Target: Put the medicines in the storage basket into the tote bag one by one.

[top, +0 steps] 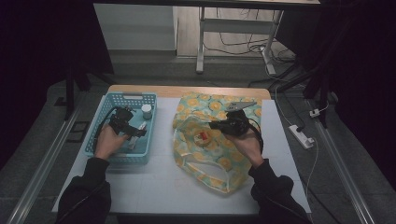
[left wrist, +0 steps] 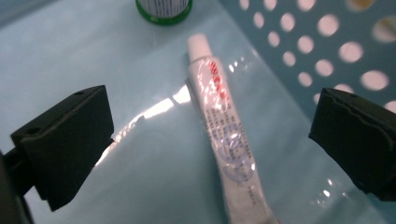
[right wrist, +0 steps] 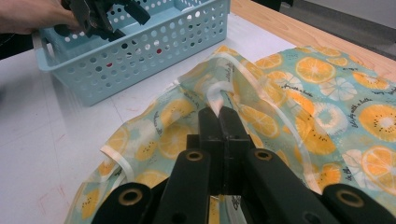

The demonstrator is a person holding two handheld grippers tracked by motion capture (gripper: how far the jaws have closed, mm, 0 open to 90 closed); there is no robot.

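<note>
Inside the basket (top: 108, 101), wide left fingers (left wrist: 65, 144) straddle a tube (left wrist: 224, 135), cap away; right fingers (right wrist: 219, 122) pinch the bag (right wrist: 327, 88).

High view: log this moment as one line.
left claw: open over tube in basket | right claw: shut on bag

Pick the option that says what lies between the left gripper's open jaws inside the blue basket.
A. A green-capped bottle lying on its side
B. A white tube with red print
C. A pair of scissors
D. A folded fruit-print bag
B: in the left gripper view a white tube with red print lies on the floor of the blue basket, between the wide-open jaws of the left gripper.
</note>
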